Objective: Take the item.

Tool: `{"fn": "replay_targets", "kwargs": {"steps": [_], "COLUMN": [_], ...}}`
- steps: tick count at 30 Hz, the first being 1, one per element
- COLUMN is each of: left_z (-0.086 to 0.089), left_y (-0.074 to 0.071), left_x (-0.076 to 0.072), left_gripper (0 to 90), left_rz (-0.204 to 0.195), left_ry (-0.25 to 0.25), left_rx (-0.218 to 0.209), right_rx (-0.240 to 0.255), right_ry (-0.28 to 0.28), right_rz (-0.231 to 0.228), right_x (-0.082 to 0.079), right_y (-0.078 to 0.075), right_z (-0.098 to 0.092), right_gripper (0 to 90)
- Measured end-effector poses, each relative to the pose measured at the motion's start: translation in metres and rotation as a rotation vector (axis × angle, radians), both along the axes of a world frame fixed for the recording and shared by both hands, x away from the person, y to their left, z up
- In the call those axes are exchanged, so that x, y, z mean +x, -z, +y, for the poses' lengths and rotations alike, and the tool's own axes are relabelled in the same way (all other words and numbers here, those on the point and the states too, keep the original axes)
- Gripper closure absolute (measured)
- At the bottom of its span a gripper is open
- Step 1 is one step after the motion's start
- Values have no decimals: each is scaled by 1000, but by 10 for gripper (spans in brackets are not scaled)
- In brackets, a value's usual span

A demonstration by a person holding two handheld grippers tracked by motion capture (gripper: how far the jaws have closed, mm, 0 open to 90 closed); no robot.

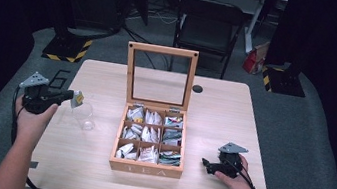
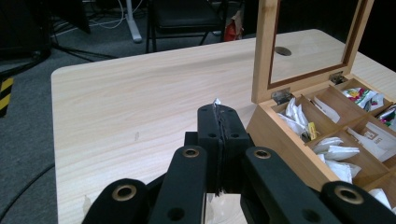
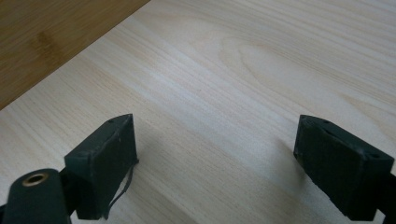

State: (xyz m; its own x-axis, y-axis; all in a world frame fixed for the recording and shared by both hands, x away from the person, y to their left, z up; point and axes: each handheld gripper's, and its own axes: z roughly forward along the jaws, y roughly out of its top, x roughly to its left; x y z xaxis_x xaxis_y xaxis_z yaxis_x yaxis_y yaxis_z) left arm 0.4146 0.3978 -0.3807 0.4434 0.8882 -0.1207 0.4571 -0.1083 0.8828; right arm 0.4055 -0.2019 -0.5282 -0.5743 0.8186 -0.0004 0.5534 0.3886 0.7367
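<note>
Tea bag (image 1: 77,98), a small pale packet, is clamped between the closed jaws of the left hand-held gripper (image 1: 71,95) at centre left of the high view, held above the table (image 1: 216,101). A clear glass (image 1: 84,116) stands just below and right of it in that frame, nearer the left hand than the right. In the left gripper view only a thin white edge of the packet (image 2: 216,101) protrudes past the jaw tips. To the right sits the open wooden tea box (image 1: 145,168), lid upright, compartments filled with packets. The right hand-held gripper (image 1: 206,164) rests low at lower right, jaws wide apart and holding nothing.
</note>
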Motion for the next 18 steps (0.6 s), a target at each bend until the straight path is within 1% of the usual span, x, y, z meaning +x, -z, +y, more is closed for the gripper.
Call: {"fn": "replay_targets", "kwargs": {"steps": [1,5,6,8,18], "left_z": [0,-1,-1,-2,-4], "left_y": [1,6,7,10,22], "left_x": [0,1,2,3,6], "left_gripper": [893,893,893,893,893], "left_rz": [7,13,21,20,41], "left_ry": [1,-1,1,-4,-1], "left_rx": [1,-2,1,-4,-4], "right_rx": [1,1,0,0,1], "right_ry": [1,1,1,1,0], "right_rz": [0,0,0,0,-1], "right_x": [0,0,0,0,0], "right_y": [0,0,0,0,0], "right_z": [0,0,0,0,0], "right_gripper": [124,124,124,124,124]}}
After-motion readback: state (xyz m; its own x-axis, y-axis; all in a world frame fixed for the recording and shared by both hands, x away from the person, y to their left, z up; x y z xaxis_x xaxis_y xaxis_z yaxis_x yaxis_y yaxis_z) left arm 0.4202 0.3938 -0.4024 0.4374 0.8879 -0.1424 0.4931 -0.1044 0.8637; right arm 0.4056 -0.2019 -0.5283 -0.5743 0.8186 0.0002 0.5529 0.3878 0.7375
